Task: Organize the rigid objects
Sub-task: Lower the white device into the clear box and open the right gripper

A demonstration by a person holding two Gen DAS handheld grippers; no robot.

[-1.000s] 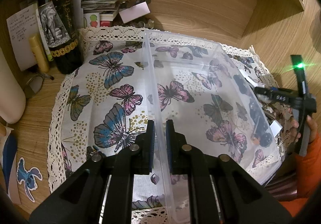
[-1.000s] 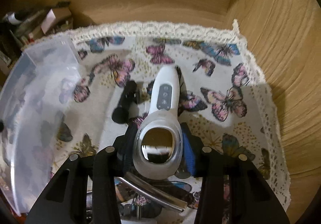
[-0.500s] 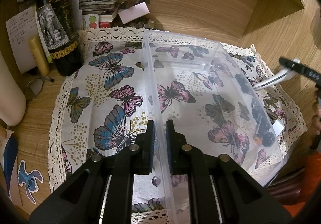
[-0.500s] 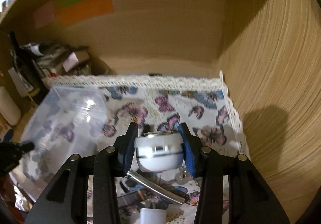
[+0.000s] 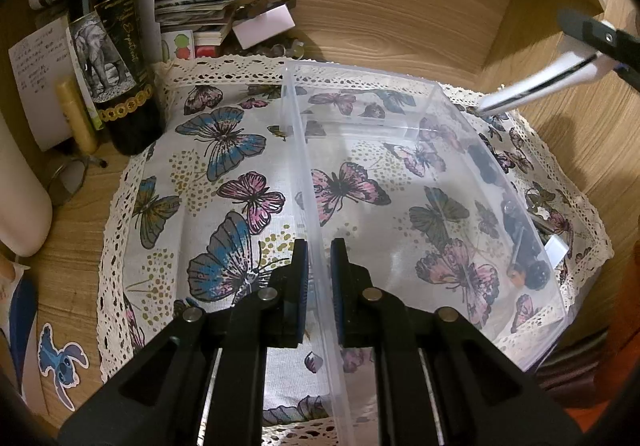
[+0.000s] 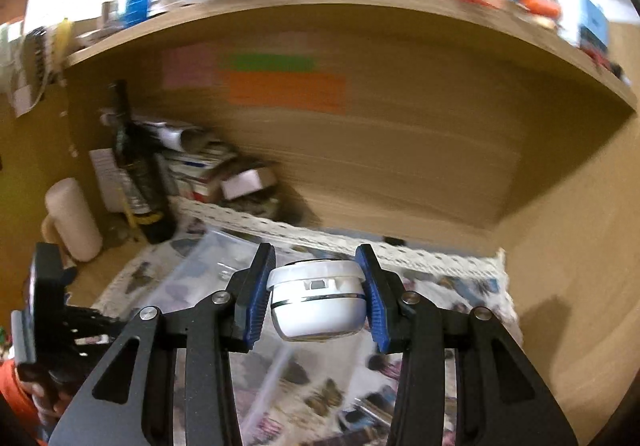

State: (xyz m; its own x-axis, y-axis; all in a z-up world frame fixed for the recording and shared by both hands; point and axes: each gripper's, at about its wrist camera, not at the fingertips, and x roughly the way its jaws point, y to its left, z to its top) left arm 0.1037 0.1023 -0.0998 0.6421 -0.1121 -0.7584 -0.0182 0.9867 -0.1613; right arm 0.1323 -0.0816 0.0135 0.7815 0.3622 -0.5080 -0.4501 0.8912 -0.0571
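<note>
Left tool [image 5: 319, 278] nearly closed, pinched on near wall of clear plastic bin [image 5: 420, 182] on butterfly cloth [image 5: 208, 174]. White handheld device [image 6: 318, 300] clamped in right tool [image 6: 318, 296], held raised above bin.

One clear plastic box [image 5: 420, 182], one butterfly cloth [image 5: 224, 174], one dark bottle [image 5: 116, 58], one white gadget [image 6: 318, 300], one blue sticker [image 5: 60, 360], two black grippers, left [image 5: 318, 278] and right [image 6: 316, 298]

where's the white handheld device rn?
Clamped in the right gripper, lifted off the butterfly cloth. In the left wrist view the white handheld device hangs at upper right, above the far right corner of the clear bin.
</note>
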